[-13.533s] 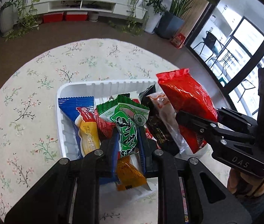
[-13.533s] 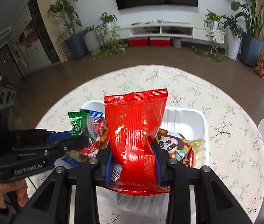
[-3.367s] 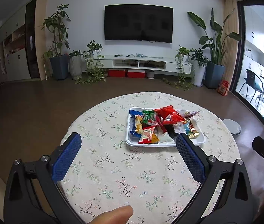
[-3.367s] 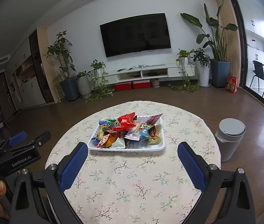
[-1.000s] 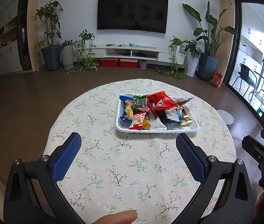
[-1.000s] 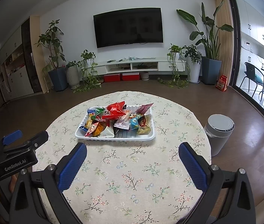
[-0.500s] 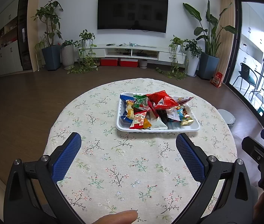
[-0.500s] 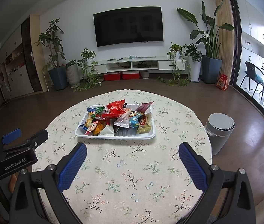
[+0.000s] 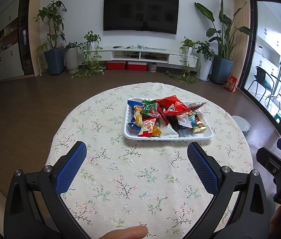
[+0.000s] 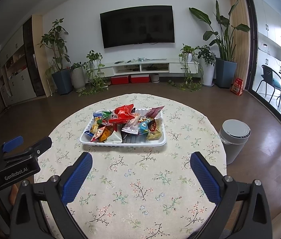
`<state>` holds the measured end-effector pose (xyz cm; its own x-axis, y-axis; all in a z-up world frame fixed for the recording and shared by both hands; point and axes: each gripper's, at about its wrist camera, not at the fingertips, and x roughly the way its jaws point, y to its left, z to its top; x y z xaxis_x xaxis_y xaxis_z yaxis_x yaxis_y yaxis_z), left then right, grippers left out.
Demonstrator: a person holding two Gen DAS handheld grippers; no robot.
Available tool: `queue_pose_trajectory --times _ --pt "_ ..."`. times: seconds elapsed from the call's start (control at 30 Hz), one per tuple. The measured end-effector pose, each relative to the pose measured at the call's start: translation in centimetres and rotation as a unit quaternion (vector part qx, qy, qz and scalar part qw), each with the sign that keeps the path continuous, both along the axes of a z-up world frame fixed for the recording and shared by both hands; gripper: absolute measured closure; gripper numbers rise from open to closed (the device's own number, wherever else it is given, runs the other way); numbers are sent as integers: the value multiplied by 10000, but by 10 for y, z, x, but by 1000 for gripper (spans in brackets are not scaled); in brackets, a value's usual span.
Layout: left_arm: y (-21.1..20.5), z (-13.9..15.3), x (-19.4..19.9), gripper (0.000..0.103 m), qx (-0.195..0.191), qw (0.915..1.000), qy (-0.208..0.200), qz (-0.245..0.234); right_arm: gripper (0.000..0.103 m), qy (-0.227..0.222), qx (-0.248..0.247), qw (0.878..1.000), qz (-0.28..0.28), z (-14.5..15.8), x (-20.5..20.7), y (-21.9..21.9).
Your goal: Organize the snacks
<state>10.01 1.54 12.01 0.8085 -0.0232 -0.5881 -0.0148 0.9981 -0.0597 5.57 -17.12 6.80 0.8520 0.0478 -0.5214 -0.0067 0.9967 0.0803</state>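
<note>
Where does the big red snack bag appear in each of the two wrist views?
Left wrist: red snack bag at the tray's far middle, above picture centre.
Right wrist: red snack bag at the tray's far middle-left.
Shared landmark: the white tray.

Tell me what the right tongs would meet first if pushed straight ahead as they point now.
Probably the near wall of the white tray, then the snack packets heaped in it. The right tongs are open and held above bare tablecloth; if they ride higher than they appear, they could pass over the rim.
</note>
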Motion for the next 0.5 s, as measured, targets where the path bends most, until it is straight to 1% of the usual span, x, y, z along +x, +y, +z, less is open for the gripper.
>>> queue_pose_trajectory --times 0.3,0.5 --pt "0 -3 1 0 -7 10000 24 -9 2 39 3 10000 9 -3 -4 1" --pt "-1 -6 3 0 32 10000 -3 -10 2 113 10 9999 10 -12 -18 1"
